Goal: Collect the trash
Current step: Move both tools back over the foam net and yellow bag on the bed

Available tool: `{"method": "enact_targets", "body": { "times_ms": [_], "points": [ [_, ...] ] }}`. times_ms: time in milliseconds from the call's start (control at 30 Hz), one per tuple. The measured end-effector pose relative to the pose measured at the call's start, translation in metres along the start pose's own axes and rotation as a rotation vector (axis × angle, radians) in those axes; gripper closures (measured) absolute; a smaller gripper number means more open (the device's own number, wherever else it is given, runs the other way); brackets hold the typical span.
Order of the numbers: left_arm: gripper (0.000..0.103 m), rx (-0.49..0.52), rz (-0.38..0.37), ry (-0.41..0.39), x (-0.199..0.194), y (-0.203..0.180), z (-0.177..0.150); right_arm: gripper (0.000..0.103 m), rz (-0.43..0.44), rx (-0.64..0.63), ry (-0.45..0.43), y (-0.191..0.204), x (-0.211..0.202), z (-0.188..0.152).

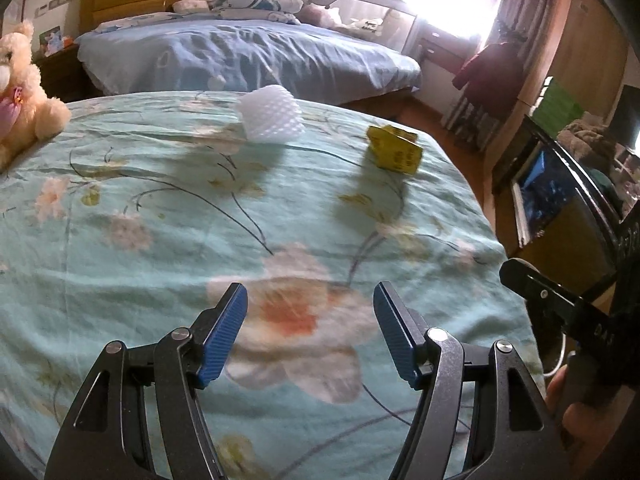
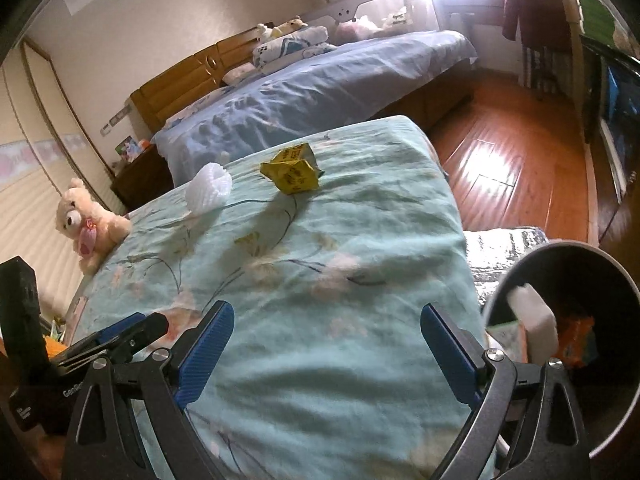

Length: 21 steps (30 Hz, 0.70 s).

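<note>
Hovering released and empty, the left tongs (image 1: 310, 334) and right tongs (image 2: 326, 350) face up-frame across the bed (image 2: 360, 240). The yellow wrapper (image 2: 294, 174) lies ahead of the right pair; the white foam net (image 1: 272, 116) ahead of the left. The bin (image 2: 560, 340) waits lower right.

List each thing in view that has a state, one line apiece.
Left gripper: open, empty.
Right gripper: open, empty.
White foam mesh sleeve: lying loose on the floral bedspread.
Crumpled yellow paper box: lying on the bedspread, apart from the sleeve.
Dark round trash bin: open-topped, already holding trash.
Cream teddy bear: sitting at the bed's edge.
</note>
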<state>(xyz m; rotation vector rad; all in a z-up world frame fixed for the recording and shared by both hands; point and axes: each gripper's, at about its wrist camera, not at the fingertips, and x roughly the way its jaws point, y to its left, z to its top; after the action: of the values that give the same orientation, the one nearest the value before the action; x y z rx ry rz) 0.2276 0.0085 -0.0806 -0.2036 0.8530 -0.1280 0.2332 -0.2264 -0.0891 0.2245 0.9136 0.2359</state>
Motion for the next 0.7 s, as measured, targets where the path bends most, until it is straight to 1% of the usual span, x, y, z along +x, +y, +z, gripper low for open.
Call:
{"method": "enact_targets", "body": {
  "times_ms": [367, 567, 700],
  "points": [
    [0.036, -0.003, 0.036, 0.010, 0.024, 0.014, 0.031, 0.007, 0.015, -0.028, 0.028, 0.007, 0.034, 0.024],
    [0.035, 0.014, 0.043, 0.000, 0.042, 0.016, 0.054, 0.007, 0.023, -0.026, 0.045, 0.009, 0.057, 0.039],
    [0.034, 0.006, 0.050, 0.007, 0.058, 0.020, 0.067, 0.007, 0.027, -0.036, 0.053, 0.010, 0.071, 0.049]
  ]
}}
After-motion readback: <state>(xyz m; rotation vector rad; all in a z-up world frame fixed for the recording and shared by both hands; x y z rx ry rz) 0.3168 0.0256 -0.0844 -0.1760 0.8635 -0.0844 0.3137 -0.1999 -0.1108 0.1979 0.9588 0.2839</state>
